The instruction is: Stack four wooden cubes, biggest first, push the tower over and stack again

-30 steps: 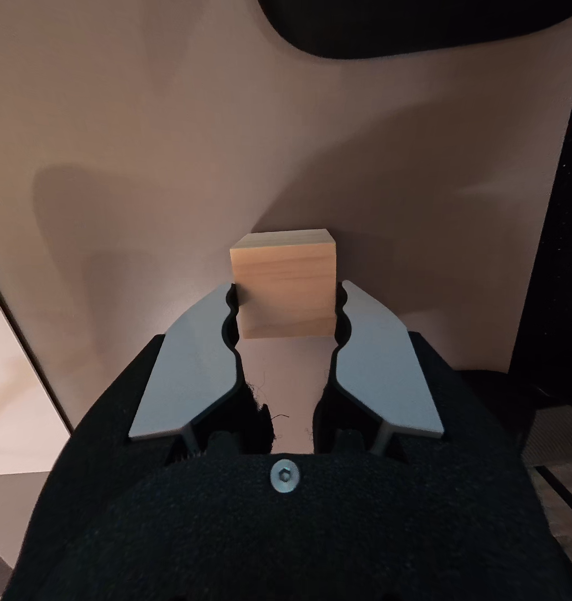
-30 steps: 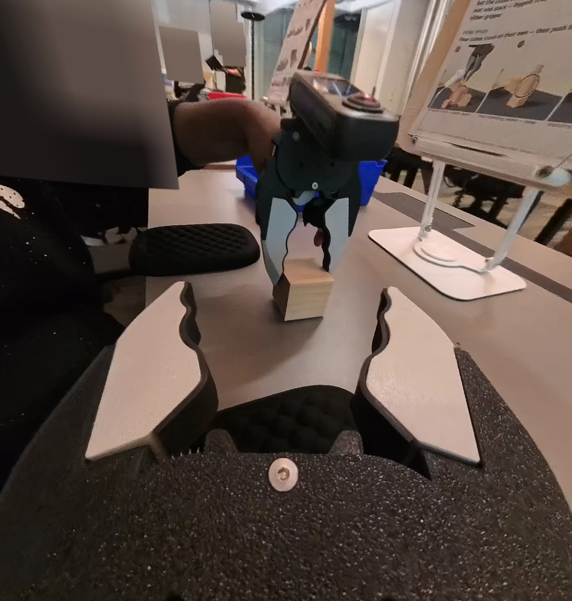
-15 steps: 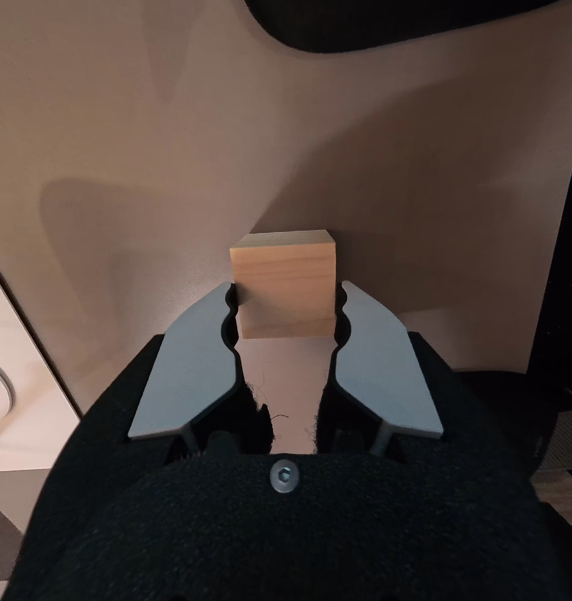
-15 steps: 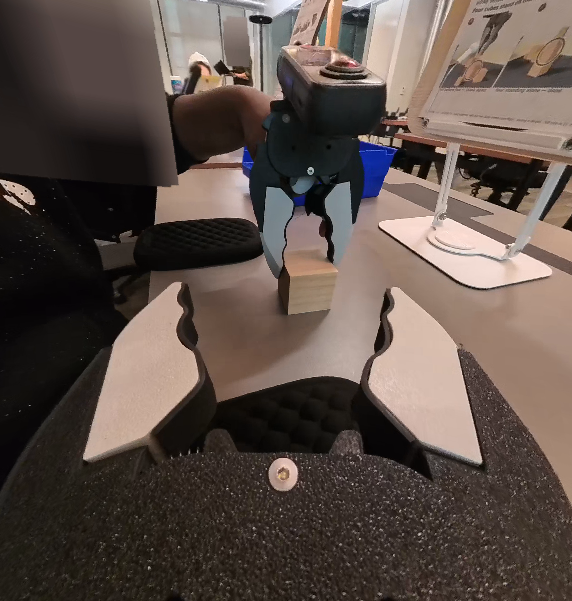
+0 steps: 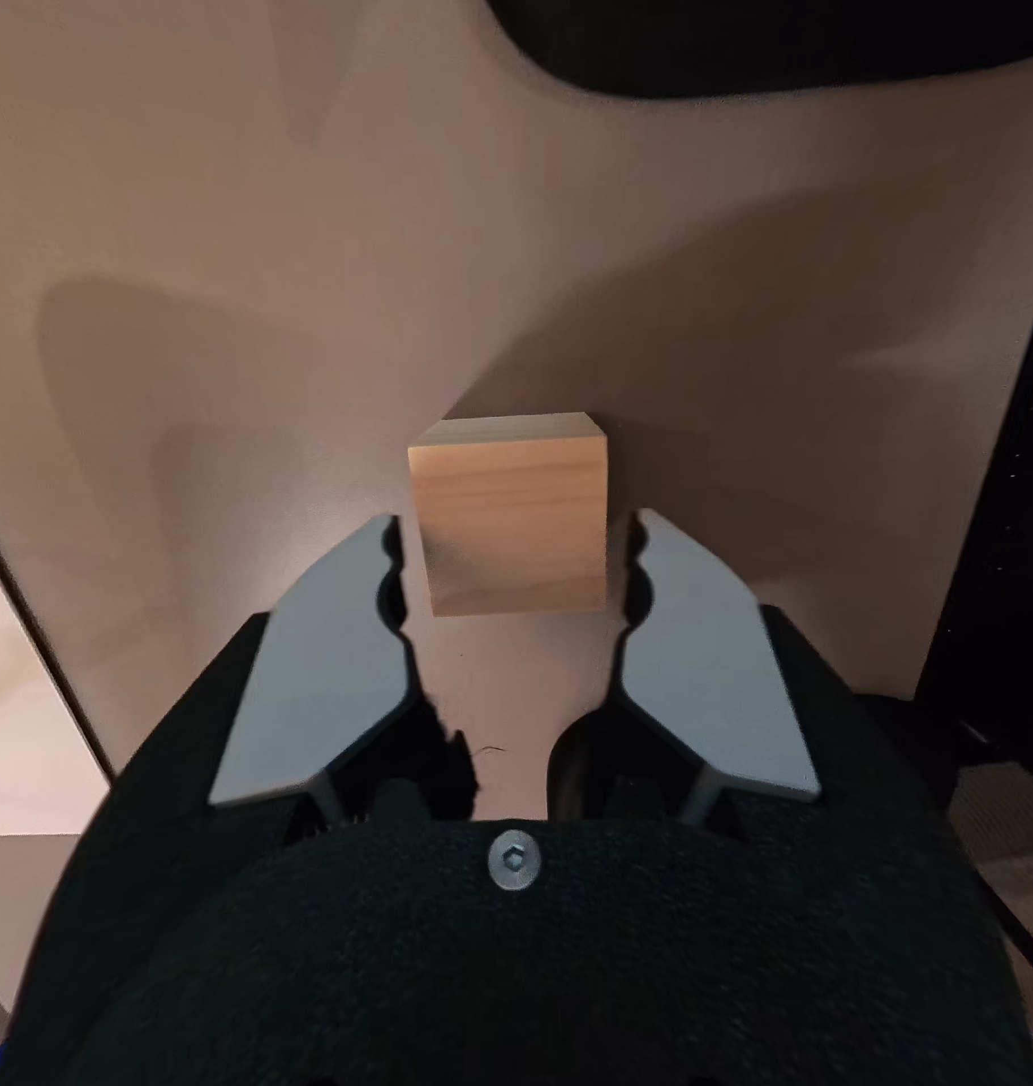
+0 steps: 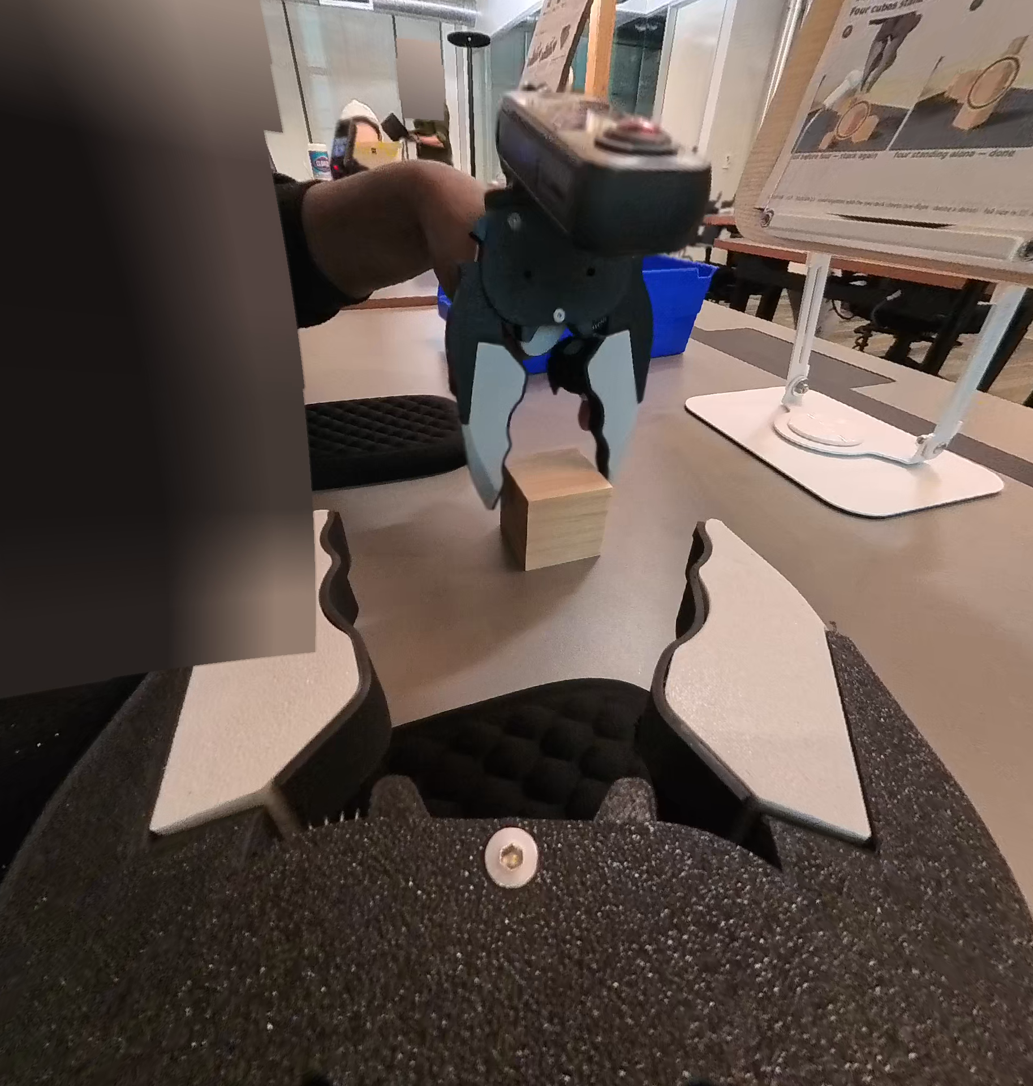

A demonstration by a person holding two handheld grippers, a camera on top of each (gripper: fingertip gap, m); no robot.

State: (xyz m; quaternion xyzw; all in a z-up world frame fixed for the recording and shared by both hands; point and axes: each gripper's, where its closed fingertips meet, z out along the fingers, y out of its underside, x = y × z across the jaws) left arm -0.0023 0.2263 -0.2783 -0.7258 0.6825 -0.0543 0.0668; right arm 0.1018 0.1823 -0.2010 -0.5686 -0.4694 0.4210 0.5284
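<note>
Left gripper (image 5: 514, 523) straddles the wooden cube (image 5: 511, 517) on the grey table (image 5: 208, 294), jaws parted, visible gaps both sides, nothing held. Right gripper (image 6: 517, 529) wide open, empty, short of the cube. Lift straight to avoid nudging it.

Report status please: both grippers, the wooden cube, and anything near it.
Left gripper open, fingers clear of wooden cube. Right gripper open, empty. Cube rests on table; black pad nearby.

You have printed writing with small pictures on the instruction sheet (image 6: 914, 111) clipped to the white stand (image 6: 843, 452) at your right, a second printed card (image 6: 552, 44) farther back, and a labelled canister (image 6: 320, 161).
</note>
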